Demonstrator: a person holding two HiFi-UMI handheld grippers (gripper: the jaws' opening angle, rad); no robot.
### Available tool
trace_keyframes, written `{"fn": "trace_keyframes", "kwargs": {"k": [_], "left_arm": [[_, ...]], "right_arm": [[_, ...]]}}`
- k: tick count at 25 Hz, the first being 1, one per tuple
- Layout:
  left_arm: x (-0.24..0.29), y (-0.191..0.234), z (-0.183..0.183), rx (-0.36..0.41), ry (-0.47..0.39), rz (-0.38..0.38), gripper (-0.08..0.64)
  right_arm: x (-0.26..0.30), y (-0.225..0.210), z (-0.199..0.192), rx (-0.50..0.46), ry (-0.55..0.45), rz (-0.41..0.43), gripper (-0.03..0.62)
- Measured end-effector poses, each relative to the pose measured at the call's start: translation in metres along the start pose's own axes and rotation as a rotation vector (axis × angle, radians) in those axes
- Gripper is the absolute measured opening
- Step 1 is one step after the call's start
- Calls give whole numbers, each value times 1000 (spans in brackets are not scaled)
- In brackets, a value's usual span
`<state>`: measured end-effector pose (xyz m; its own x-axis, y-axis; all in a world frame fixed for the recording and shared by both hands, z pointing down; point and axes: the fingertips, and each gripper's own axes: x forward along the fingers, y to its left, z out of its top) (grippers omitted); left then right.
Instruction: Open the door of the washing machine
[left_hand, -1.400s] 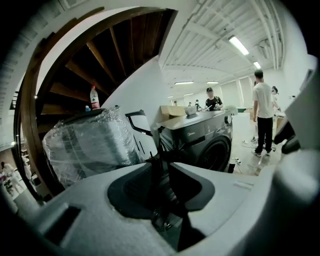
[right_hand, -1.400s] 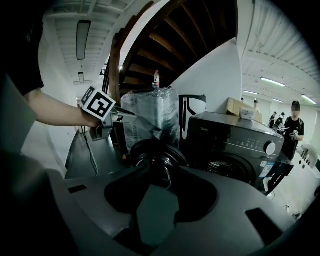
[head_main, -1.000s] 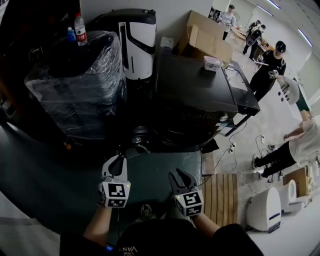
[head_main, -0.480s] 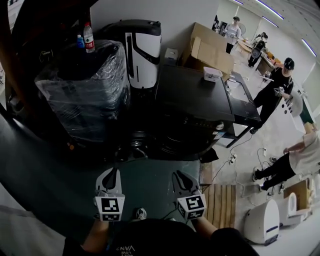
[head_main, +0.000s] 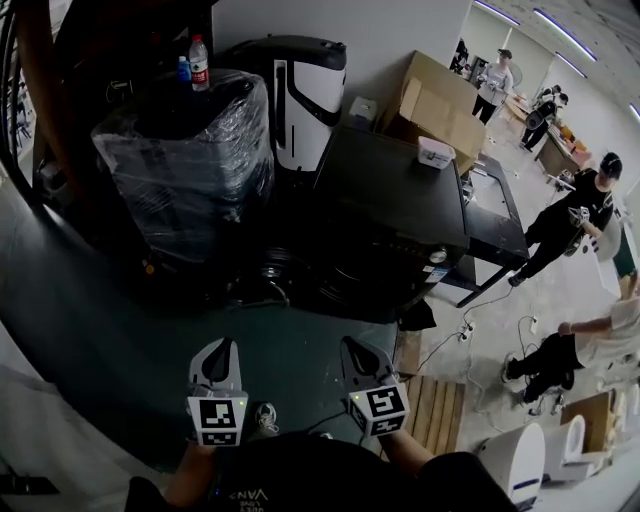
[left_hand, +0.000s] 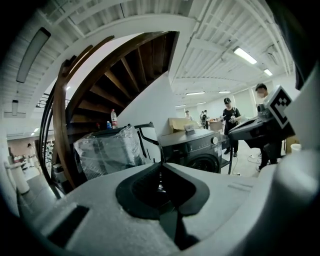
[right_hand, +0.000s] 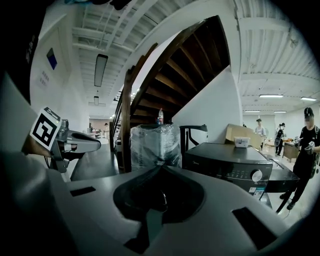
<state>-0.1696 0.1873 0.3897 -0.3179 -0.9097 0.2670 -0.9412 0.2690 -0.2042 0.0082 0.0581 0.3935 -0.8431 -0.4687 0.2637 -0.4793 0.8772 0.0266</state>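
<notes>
The dark front-loading washing machine (head_main: 390, 215) stands mid-frame in the head view, and its round door (head_main: 345, 272) looks closed. Both grippers hover over the dark floor well short of it, side by side. My left gripper (head_main: 221, 346) is shut with nothing between its jaws, and so is my right gripper (head_main: 353, 346). In the left gripper view the closed tips (left_hand: 160, 163) point toward the machine (left_hand: 192, 149) and its door (left_hand: 205, 163). The right gripper view shows its closed tips (right_hand: 161, 168) below the machine's top and control knob (right_hand: 256, 175).
A plastic-wrapped bulky object (head_main: 185, 160) with bottles (head_main: 199, 62) on top stands left of the machine. A white-and-black appliance (head_main: 305, 90) and cardboard boxes (head_main: 440, 110) stand behind. A wooden slat pallet (head_main: 435, 410) lies right of my grippers. People (head_main: 575, 215) stand at right.
Both grippers went from spread jaws to shut and drew back from the machine, lower in the head view. The view has shifted, showing more floor in front of the machine.
</notes>
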Motion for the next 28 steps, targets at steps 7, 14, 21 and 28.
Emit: {"fn": "trace_keyframes", "kwargs": {"k": [7,14,21,28], "left_arm": [[-34,-41,-3,-22,7,38,25],[-66,-77,-10,-21,29,62,22],[-81,-102,-13,-8,11,89,20],[-93,-115,-19,4,30,108,20]], "right_arm": [[-39,3,-11,11,21,77,3],[-73,5,-21,16,25,130,3],[-95,0,-35,15,43,161,2],[-103,1,-42,14,12,191,2]]}}
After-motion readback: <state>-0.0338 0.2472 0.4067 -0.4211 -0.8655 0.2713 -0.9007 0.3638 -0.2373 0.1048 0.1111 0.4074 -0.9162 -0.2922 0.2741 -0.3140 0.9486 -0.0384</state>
